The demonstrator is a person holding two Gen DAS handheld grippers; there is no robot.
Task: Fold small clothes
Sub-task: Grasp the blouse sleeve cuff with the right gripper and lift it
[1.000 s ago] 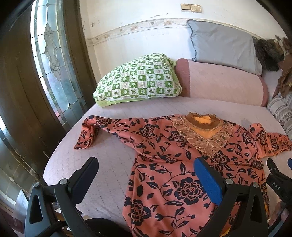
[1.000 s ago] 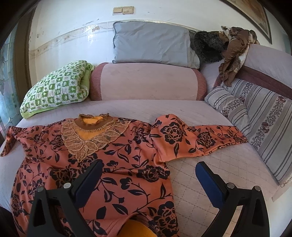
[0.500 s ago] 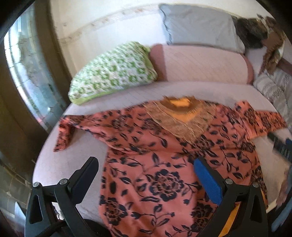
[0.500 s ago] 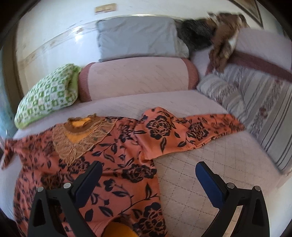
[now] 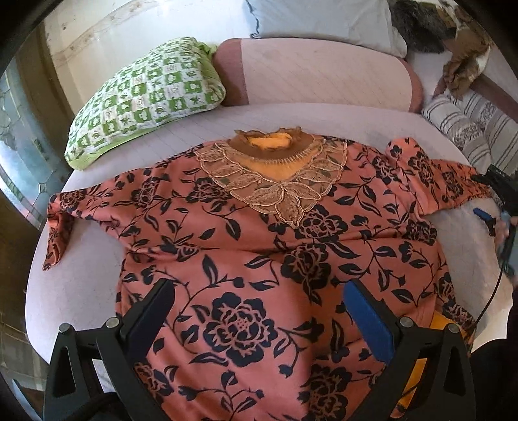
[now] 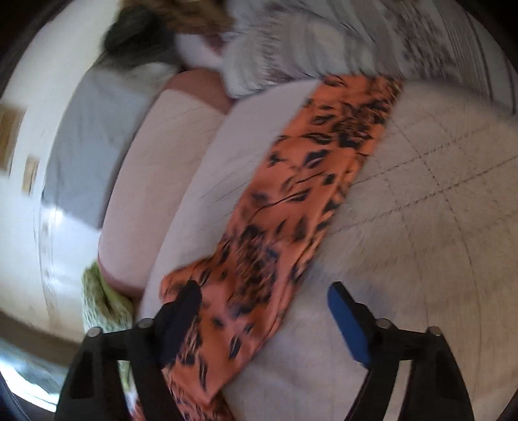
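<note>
Coral floral top (image 5: 259, 246) lies flat, front up, on the pink quilted bed (image 5: 77, 291), neckline with tan lace yoke (image 5: 275, 181) toward the pillows, hem toward the camera. One sleeve spreads to the picture-left and droops at the mattress edge; the other sleeve (image 6: 310, 181) stretches out to the picture-right across the bed. Left tool (image 5: 259, 320) hovers over the lower body of the top, jaws wide apart, nothing between the pads, not touching fabric as far as visible. Right tool (image 6: 265, 314) sits over the right sleeve, view rolled and motion-blurred; its jaws have just been closing but stand apart, with the sleeve fabric lying between and below the fingers, dark finger (image 6: 181, 317) over the cloth, blue pad (image 6: 349, 327) over bare quilt; no clamp visible. In the left view the right tool shows at the far right edge near the sleeve cuff. Green checked pillow (image 5: 145, 97), pink bolster (image 5: 317, 74) and grey pillow (image 5: 323, 22) at the head of the bed, striped cushion (image 5: 469, 126) to the right.
</note>
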